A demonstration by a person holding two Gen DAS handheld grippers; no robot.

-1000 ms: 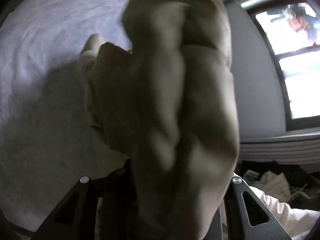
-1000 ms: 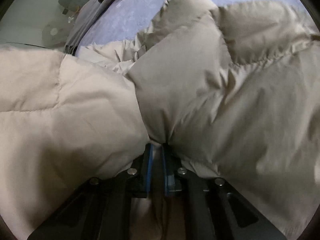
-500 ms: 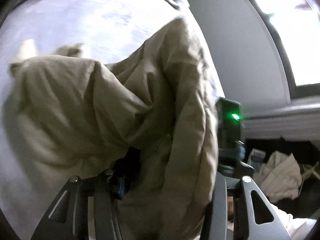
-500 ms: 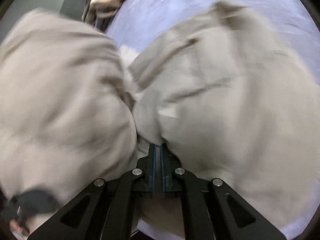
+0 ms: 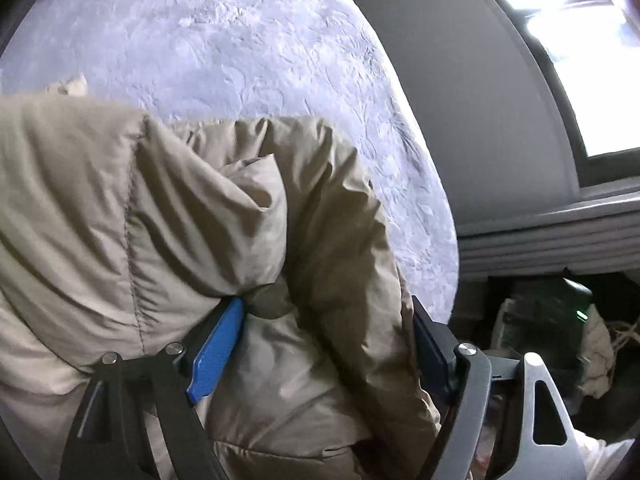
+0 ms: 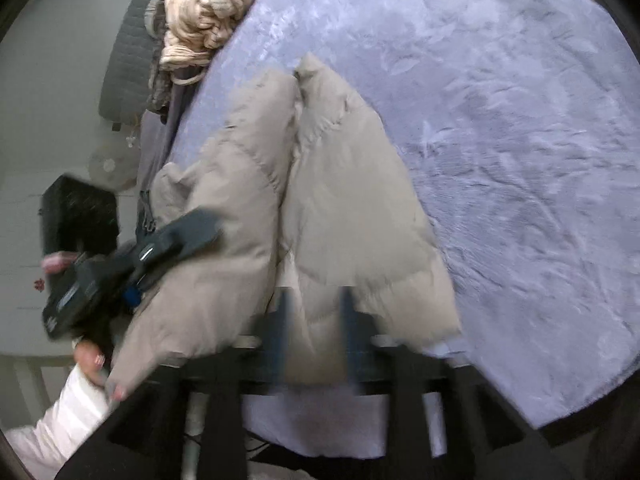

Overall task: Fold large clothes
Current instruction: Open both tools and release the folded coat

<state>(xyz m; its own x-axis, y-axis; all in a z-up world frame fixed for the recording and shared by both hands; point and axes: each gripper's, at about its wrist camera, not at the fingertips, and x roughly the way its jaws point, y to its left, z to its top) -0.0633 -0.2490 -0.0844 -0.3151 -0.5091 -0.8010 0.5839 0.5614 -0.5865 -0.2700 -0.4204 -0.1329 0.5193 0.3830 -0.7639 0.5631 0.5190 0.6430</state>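
Note:
A beige puffer jacket [image 5: 168,216] lies bunched on the lavender bedspread [image 5: 240,48]. My left gripper [image 5: 326,312] is over its near end. The jaws are opening, and a fold of jacket sits loosely between the blue pads [image 5: 216,352]. In the right wrist view the jacket [image 6: 344,184] lies doubled lengthwise at the bed's near left edge. My right gripper [image 6: 314,320], blurred, is opening at the hem, with the fabric between its fingers [image 6: 280,328] and not pinched. The left gripper [image 6: 120,260] shows there too, held by a hand [image 6: 92,360] in a white sleeve.
A cream knit garment [image 6: 208,12] is piled at the bed's far left corner beside a grey quilted panel [image 6: 124,60]. A black box [image 6: 80,216] stands on the floor to the left. A grey wall and a bright window [image 5: 580,40] run along the bed's right side, with clothes on the floor [image 5: 600,340].
The jacket, hanging from both shut grippers a second ago, has come down onto the bed. Both pairs of jaws have spread apart, and the right gripper has drawn back toward the hem.

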